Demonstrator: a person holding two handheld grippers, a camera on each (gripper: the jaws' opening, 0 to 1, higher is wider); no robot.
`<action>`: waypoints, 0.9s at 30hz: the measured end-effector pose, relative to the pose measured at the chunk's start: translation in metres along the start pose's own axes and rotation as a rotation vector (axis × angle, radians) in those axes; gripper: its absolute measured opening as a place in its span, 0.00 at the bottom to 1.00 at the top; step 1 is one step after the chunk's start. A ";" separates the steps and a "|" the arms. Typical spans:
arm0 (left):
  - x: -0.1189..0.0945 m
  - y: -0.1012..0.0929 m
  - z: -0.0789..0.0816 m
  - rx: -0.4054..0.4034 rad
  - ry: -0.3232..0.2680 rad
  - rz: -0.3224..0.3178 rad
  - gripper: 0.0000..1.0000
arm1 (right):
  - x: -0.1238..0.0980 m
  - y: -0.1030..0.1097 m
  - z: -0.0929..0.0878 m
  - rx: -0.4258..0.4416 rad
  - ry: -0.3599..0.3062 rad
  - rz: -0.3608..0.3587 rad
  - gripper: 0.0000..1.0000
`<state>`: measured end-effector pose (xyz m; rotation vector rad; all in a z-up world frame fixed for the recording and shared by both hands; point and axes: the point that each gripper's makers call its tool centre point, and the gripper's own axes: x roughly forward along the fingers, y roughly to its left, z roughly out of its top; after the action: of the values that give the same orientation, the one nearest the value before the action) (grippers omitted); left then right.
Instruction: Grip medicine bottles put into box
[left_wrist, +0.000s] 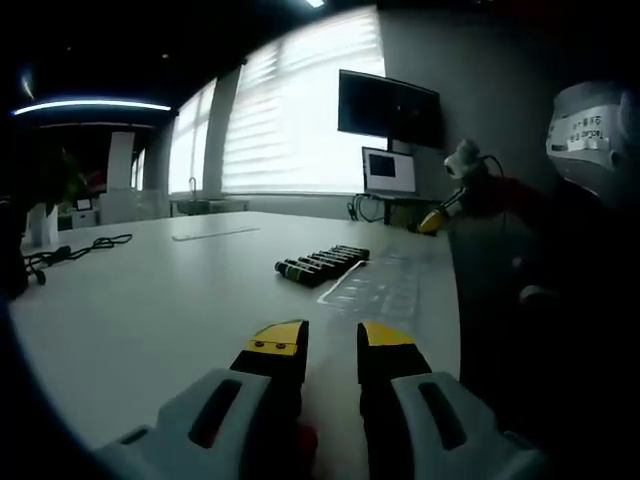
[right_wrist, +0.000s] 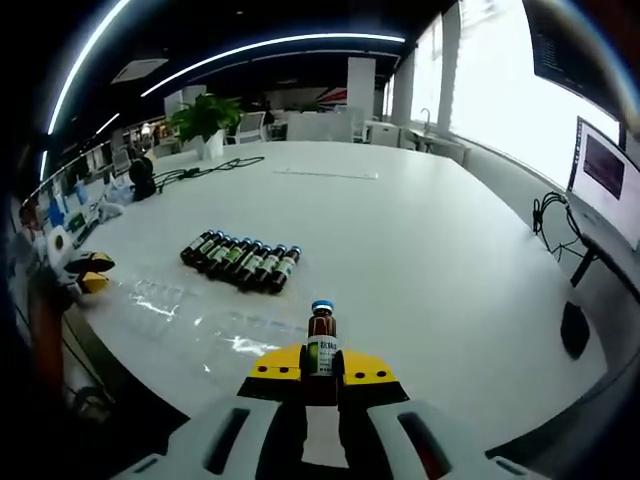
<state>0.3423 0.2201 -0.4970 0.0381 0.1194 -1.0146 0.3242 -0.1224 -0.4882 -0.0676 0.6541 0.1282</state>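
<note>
Medicine bottle (right_wrist: 321, 340), brown with a blue cap and a green-and-white label, upright between the yellow-tipped jaws of the right gripper (right_wrist: 321, 366), clamped from both sides, cap above the jaw tips. Raised over the near part of the white table (right_wrist: 420, 250) in the right gripper view.

Row of bottles (right_wrist: 241, 261) lying flat on the table further in, side by side and touching, dark bodies with green labels, caps toward the right gripper view's lower right. Same row (left_wrist: 322, 264) seen in the left gripper view, out past the jaw tips and a little to their right.

Clear plastic tray (right_wrist: 215, 318) flat on the table between the row and the held bottle, glossy, compartments hard to make out. In the left gripper view, same tray (left_wrist: 378, 285) just beside the row, on its near right.

Left gripper (left_wrist: 333, 341) with jaws apart and nothing between them, a plain gap showing table surface, set low over the near edge. Its yellow tips (right_wrist: 88, 272) at the far left of the right gripper view, near the table edge.

Black cable (right_wrist: 205, 170) loose on the far side of the table, a potted plant (right_wrist: 205, 117) behind it. Monitors (left_wrist: 389, 108) against bright blinds beyond the table in the left gripper view.
</note>
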 end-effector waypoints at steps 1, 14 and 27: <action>0.000 0.000 0.000 0.000 -0.001 0.000 0.14 | 0.003 0.001 -0.001 0.007 0.001 -0.001 0.07; 0.000 0.000 -0.001 0.004 0.006 0.004 0.14 | 0.017 0.002 -0.010 0.034 0.019 -0.037 0.07; 0.000 0.001 0.000 -0.004 0.000 0.001 0.14 | 0.017 0.005 -0.008 0.032 0.014 -0.056 0.07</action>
<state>0.3432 0.2204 -0.4972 0.0343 0.1211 -1.0135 0.3316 -0.1164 -0.5049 -0.0560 0.6674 0.0635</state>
